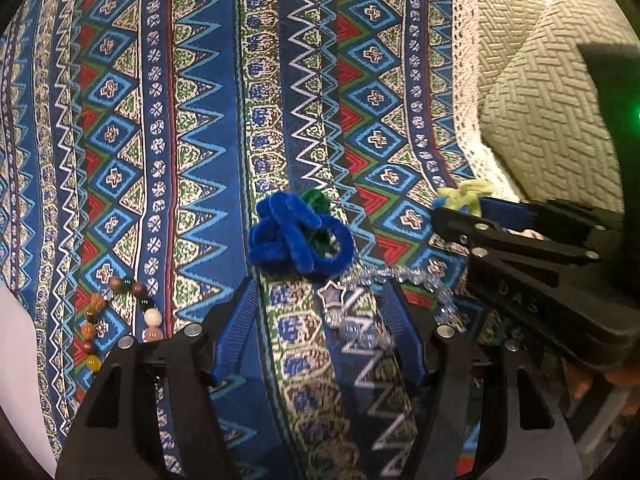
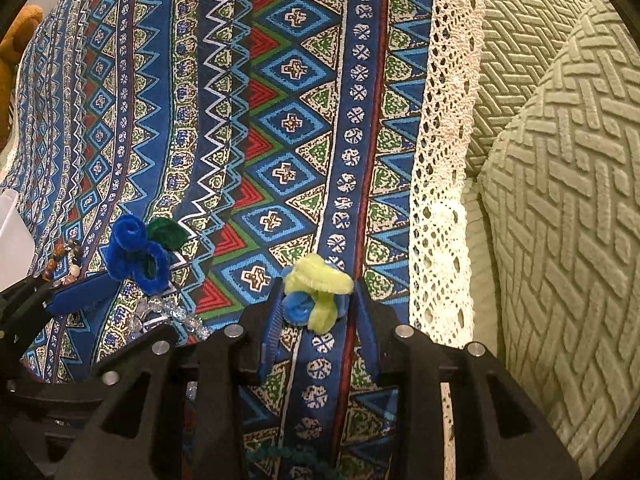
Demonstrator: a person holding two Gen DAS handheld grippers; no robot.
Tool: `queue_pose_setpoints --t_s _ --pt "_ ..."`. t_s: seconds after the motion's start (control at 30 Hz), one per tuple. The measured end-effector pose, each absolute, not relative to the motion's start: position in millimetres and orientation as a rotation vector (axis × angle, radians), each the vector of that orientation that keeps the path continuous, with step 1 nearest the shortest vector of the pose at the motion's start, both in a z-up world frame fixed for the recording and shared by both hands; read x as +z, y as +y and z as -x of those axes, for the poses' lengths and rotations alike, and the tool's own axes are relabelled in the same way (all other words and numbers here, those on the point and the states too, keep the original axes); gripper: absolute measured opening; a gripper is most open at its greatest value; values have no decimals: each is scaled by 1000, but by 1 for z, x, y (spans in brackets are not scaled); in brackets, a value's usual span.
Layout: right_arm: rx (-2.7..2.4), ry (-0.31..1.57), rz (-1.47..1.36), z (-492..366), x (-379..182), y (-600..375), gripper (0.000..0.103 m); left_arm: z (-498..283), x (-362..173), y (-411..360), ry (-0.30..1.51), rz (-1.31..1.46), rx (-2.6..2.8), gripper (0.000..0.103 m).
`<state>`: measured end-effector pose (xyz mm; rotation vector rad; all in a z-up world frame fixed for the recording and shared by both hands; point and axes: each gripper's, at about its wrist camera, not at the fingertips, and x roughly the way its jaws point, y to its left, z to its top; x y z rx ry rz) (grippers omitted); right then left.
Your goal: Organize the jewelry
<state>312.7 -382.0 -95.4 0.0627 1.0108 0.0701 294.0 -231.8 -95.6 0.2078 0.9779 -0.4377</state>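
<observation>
On the blue patterned cloth [image 1: 192,120] lie a dark blue pipe-cleaner flower with a green leaf [image 1: 296,240], a crystal bead bracelet with a silver star charm [image 1: 334,300] and a bracelet of mixed round beads [image 1: 116,312]. My left gripper [image 1: 320,286] stands open just over the cloth. The star charm lies between its fingers, untouched. My right gripper [image 2: 316,284] is shut on a yellow-green and light blue pipe-cleaner flower [image 2: 316,292]. In the left wrist view that flower [image 1: 466,194] shows at the right gripper's tip, to the right of the dark blue flower.
The cloth ends in a cream lace border [image 2: 440,200] at the right. Beyond it are pale green textured cushions [image 2: 560,220]. A white box edge [image 2: 10,232] and a brown plush thing [image 2: 16,28] sit at the left.
</observation>
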Motion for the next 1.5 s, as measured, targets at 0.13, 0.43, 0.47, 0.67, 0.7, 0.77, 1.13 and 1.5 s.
queue_pose_setpoints --t_s 0.13,0.43,0.47,0.67,0.7,0.77,1.13,1.5 --pt "58 1009 -28 -315 -97 -376 27 -292 -100 -251 959 -246 -407 49" --pt "74 995 -76 -297 -80 -377 23 -267 -83 -226 947 -160 -467 13" --pt "78 990 -80 -294 -76 -377 23 -265 -81 -224 946 -156 -467 13" --pt "142 969 -77 -269 -42 -363 23 -238 -38 -183 887 -81 -497 13" --pt "167 963 -62 -264 -34 -355 23 -233 -29 -176 875 -69 -500 13" --pt "204 955 -44 -255 -21 -343 23 -221 -5 -160 851 -30 -503 13" --pt "511 850 30 -220 59 -189 24 -163 73 -21 837 31 -307 7" --pt "667 877 91 -208 67 -72 24 -153 65 78 880 0 -154 7"
